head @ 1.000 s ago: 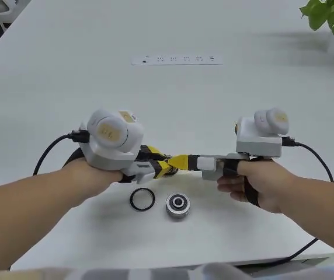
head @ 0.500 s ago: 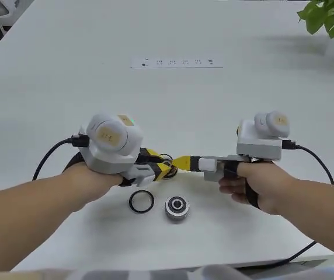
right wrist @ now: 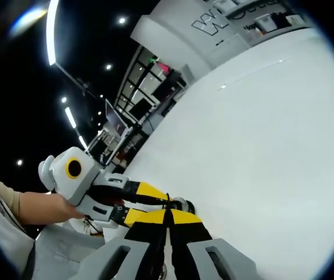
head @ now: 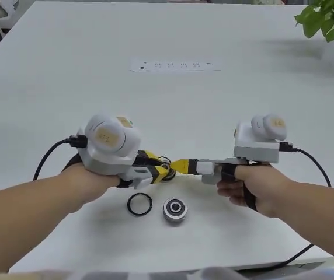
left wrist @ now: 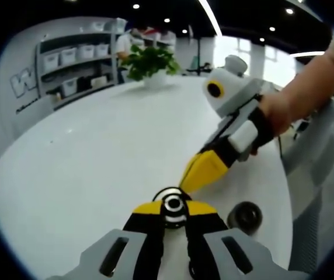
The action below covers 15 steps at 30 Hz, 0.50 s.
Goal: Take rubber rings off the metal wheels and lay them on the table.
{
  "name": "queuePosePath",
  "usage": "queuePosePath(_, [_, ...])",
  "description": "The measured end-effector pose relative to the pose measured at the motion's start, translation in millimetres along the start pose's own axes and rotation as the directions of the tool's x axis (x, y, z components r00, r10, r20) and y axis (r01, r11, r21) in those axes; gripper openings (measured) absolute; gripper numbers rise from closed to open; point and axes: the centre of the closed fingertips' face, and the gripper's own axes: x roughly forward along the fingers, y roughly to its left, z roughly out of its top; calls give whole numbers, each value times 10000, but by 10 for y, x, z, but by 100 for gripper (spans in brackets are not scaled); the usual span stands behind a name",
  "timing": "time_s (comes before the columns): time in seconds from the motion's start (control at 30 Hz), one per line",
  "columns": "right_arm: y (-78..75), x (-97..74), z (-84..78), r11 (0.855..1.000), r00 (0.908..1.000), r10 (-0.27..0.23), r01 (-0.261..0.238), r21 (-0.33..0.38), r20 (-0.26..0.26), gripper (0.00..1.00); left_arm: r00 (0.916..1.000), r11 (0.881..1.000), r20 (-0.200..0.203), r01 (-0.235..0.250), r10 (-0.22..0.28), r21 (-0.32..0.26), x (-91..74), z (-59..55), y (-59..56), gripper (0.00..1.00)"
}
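Table [head: 214,99] lay open across upper frame, edge near bottom, left gripper [head: 163,170] clamped wheel [left wrist: 174,207] face-on, right gripper [head: 177,165] closed at its rim.

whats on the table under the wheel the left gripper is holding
A loose black rubber ring and a bare metal wheel lie side by side, apart, on the table. The patch beneath the left hand is covered.

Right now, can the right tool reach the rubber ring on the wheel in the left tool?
Probably yes: the left tool holds the wheel above the table, and the right tool, shut, sits tip-first at its ringed edge, nothing between.
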Motion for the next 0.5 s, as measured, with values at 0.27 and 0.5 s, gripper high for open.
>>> queuePosePath(0.27, [18, -10, 8, 10000, 9999, 87, -87, -47, 59, 0, 9996, 9996, 113, 247, -249, 168, -103, 12, -32, 15])
queuePosePath(0.5, [74, -24, 55, 9997, 9994, 244, -243, -58, 234, 0, 9984, 9992, 415, 381, -383, 75, -218, 70, -35, 18])
